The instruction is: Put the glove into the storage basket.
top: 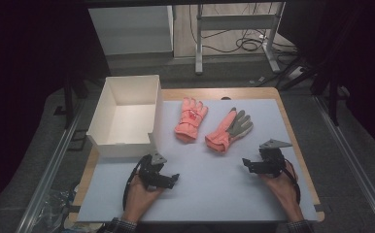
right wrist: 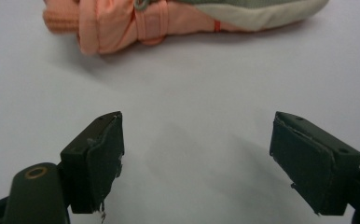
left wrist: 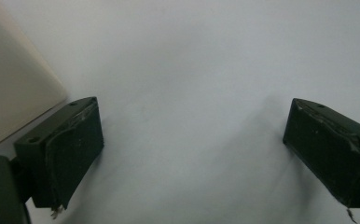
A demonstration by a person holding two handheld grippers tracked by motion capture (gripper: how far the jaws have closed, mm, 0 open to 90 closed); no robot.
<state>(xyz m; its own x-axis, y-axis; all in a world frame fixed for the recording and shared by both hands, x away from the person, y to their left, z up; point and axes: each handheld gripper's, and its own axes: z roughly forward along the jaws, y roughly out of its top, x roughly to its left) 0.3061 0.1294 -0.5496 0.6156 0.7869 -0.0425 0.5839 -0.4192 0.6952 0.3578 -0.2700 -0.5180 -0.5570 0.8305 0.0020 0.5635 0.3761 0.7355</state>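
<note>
A white open box with bare inner walls stood at the mat's left edge. Two padded pink gloves lay side by side just right of it: the left glove back up, the right glove showing a grey palm. The left gripper and right gripper were held low near the mat's front, jaws spread wide, nothing between them.

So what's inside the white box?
The box looks empty in the high view: bare white floor and walls, no glove in it. Its near wall hides a strip of the floor, so something flat could lie there unseen.
</note>
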